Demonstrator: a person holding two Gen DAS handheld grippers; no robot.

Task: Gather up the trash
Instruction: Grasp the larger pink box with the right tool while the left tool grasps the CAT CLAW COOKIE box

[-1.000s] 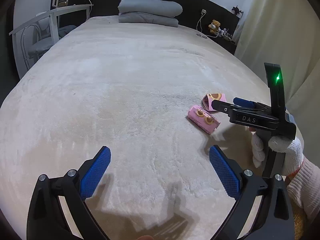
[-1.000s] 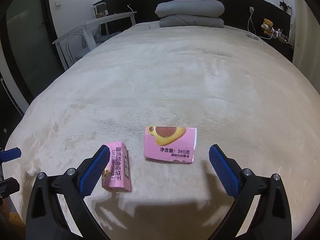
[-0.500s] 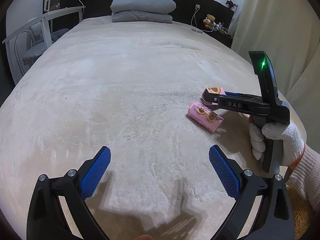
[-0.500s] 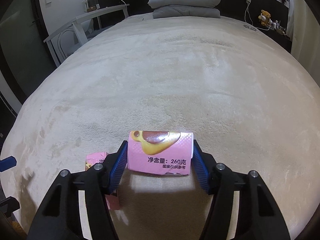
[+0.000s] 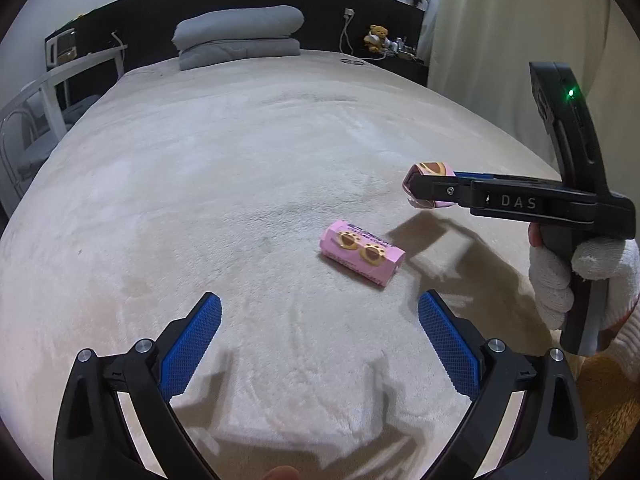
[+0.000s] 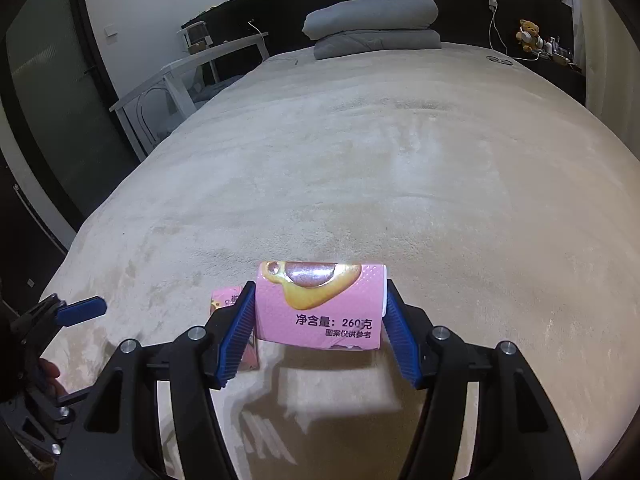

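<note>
Right gripper [image 6: 320, 314]: clamped on pink wrapper [image 6: 320, 304], raised clear of bed cover [image 6: 400, 184]. Left gripper [image 5: 320, 340]: pads spread apart, holding nothing. Second pink package [image 5: 361, 254]: lying on cover just ahead of left gripper, below-left of right gripper.

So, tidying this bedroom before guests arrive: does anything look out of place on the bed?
Yes. A pink snack box lies on its side on the beige bedspread, litter on a made bed. A second pink box is clamped in the right gripper, lifted clear.
</note>
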